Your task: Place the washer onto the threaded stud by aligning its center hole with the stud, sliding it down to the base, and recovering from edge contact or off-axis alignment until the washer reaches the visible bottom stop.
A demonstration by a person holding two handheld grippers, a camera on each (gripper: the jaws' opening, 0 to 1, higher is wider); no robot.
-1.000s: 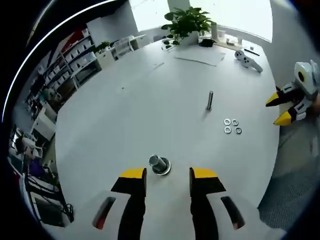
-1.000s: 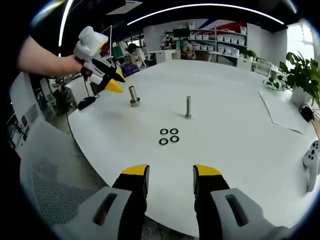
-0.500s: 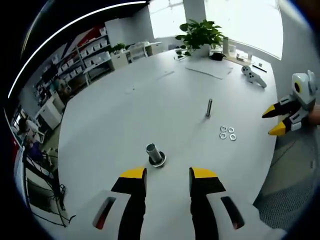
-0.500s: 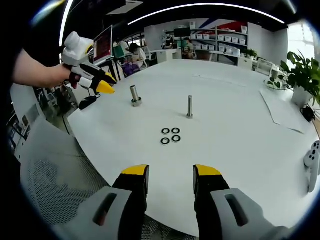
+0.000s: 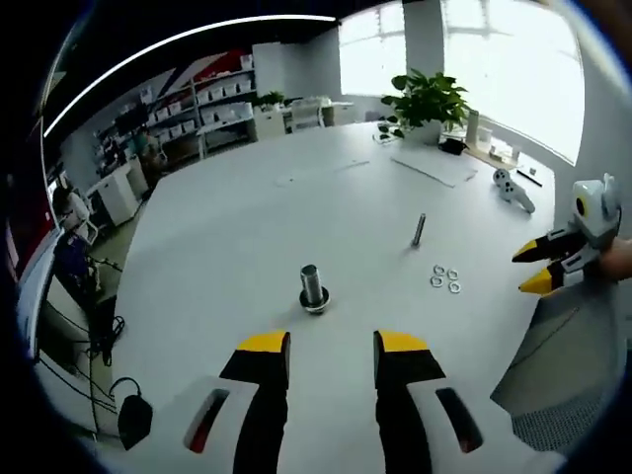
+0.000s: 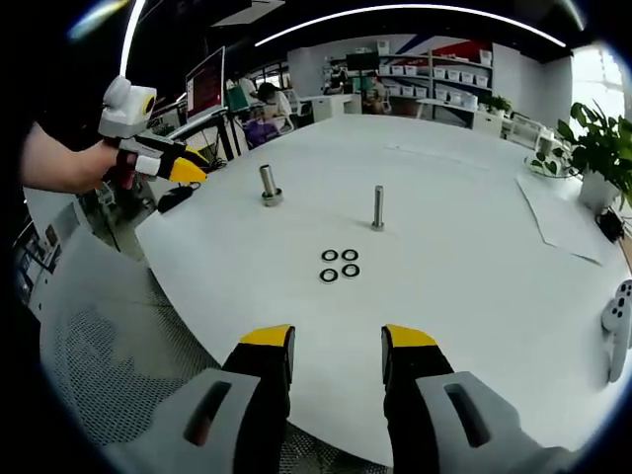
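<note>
Washers (image 6: 339, 266): four in a cluster on the counter (image 6: 474, 257), well ahead of the right gripper (image 6: 336, 351) jaws (untouched).
Threaded stud (image 6: 378, 207): upright, just beyond washers.
Right jaws: parted, empty.
Left gripper (image 5: 330, 355) jaws: parted, empty.

No text, label or number is legible anywhere.

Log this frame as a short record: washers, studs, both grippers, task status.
washers: four, clustered flat on the white table, none picked up
thin stud: upright, bare
thick stud: upright, washer at its base
left gripper: open, empty, off the table edge near the thick stud
right gripper: open, empty, facing the washers
task status: not started
</note>
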